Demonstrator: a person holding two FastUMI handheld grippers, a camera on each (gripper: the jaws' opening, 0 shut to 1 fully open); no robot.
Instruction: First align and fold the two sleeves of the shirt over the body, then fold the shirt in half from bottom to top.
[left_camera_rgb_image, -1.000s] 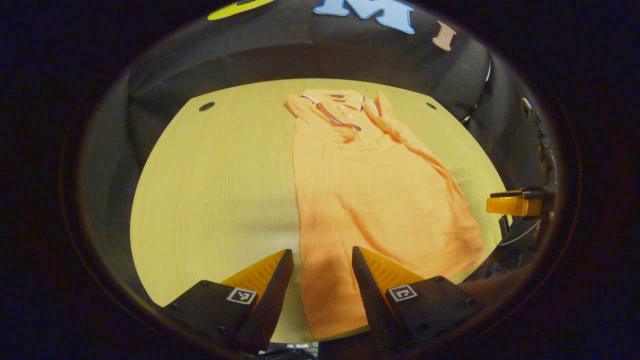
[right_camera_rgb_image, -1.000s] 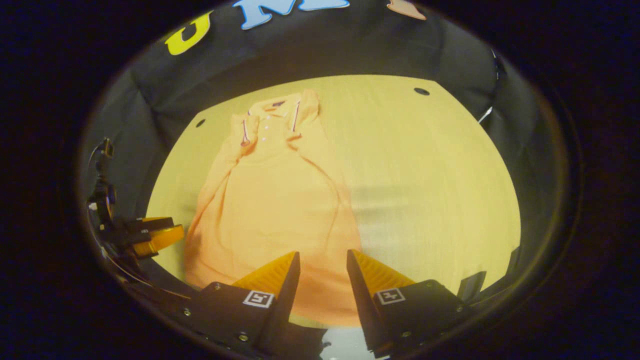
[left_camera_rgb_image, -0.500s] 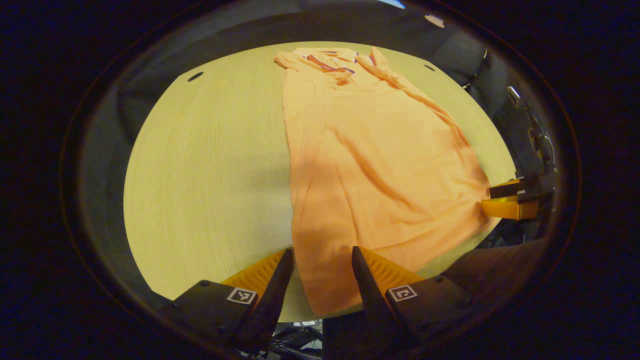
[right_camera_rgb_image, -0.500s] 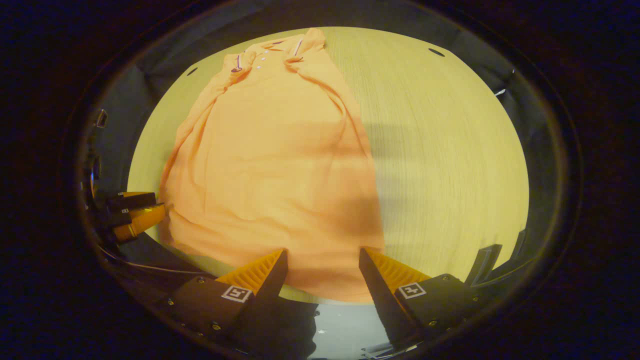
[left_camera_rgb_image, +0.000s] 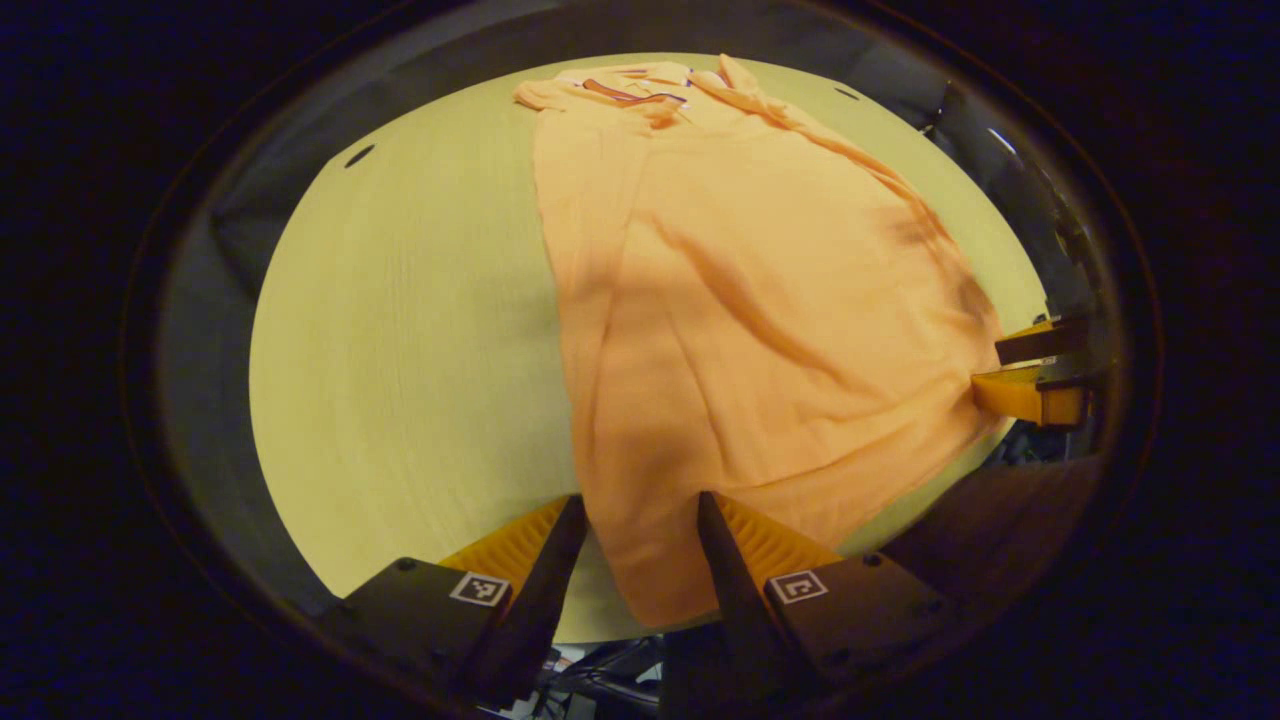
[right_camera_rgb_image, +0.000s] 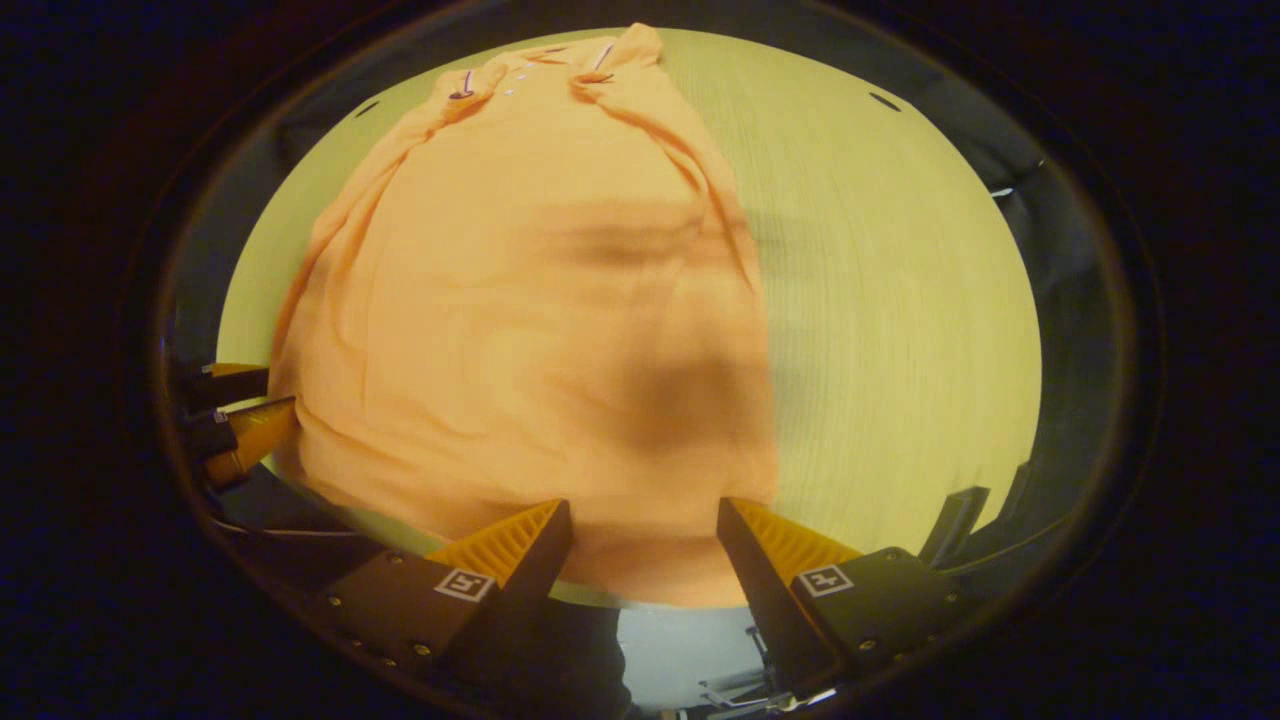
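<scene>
**Both tools arrive at the hem**

We see the shirt (left_camera_rgb_image: 740, 320) lying flat on the table (left_camera_rgb_image: 400, 340), sleeves folded in, collar at its far end. Over the last second both tools have closed in on the hem; the bottom-to-top fold looks imminent. The left tool (left_camera_rgb_image: 632, 520) and right tool (right_camera_rgb_image: 640, 520) stand spread, straddling the hem. No brand or writing on the shirt is readable.
</scene>
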